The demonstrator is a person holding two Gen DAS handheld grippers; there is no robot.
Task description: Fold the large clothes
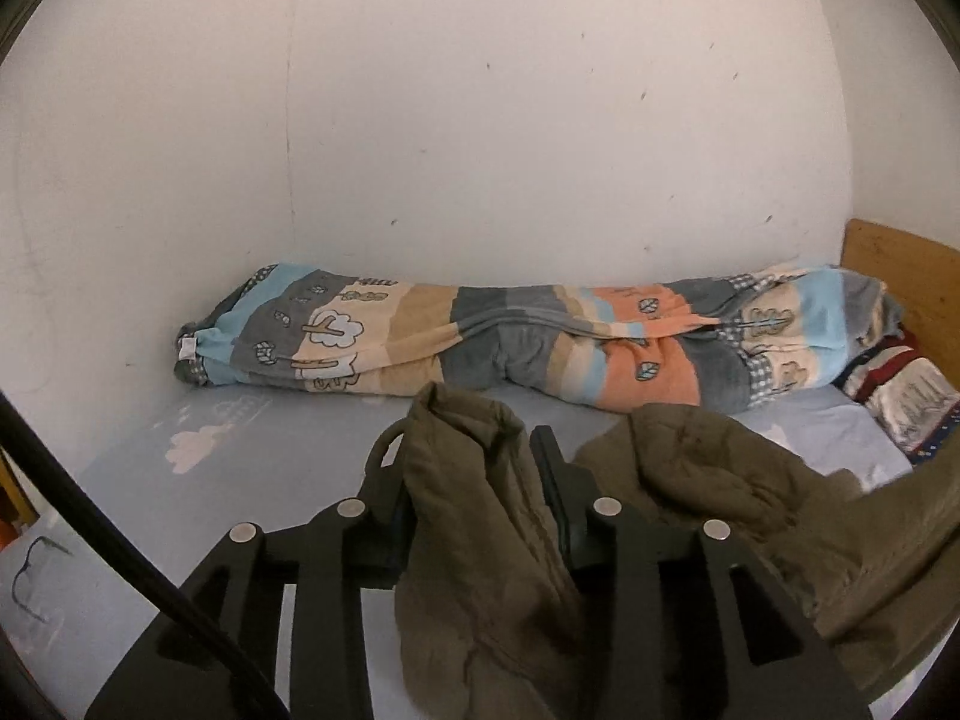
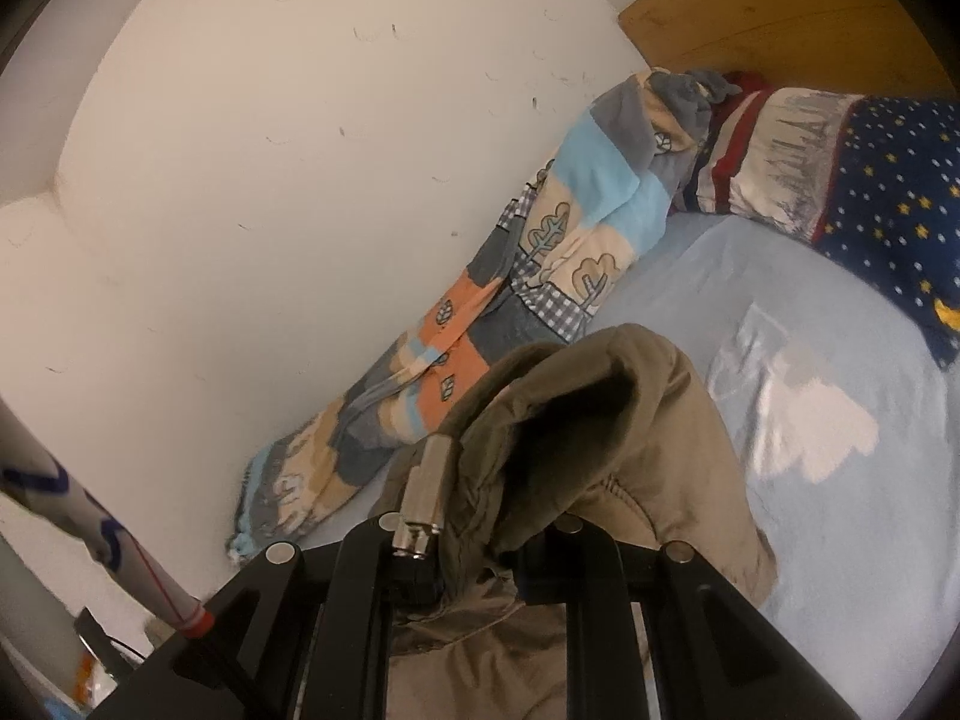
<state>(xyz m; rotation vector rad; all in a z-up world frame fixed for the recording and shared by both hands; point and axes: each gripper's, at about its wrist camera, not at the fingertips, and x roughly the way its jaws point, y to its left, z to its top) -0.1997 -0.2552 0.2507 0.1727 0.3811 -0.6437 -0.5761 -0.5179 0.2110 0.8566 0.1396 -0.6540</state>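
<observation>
The left gripper [image 1: 474, 480] has its fingers parted around a bunched edge of the olive garment [image 1: 708, 480]; whether the pads press on the fabric cannot be determined. The right gripper [image 2: 480, 540] is clenched on another edge, cloth mounded over and ahead of its fingers. The two-point hold probably serves to carry the garment spread above the light-blue bedsheet [image 1: 252, 480]. Beyond the fingertips, a rolled patterned blanket [image 1: 480, 330] lies against the wall. Folding is judged not yet begun.
</observation>
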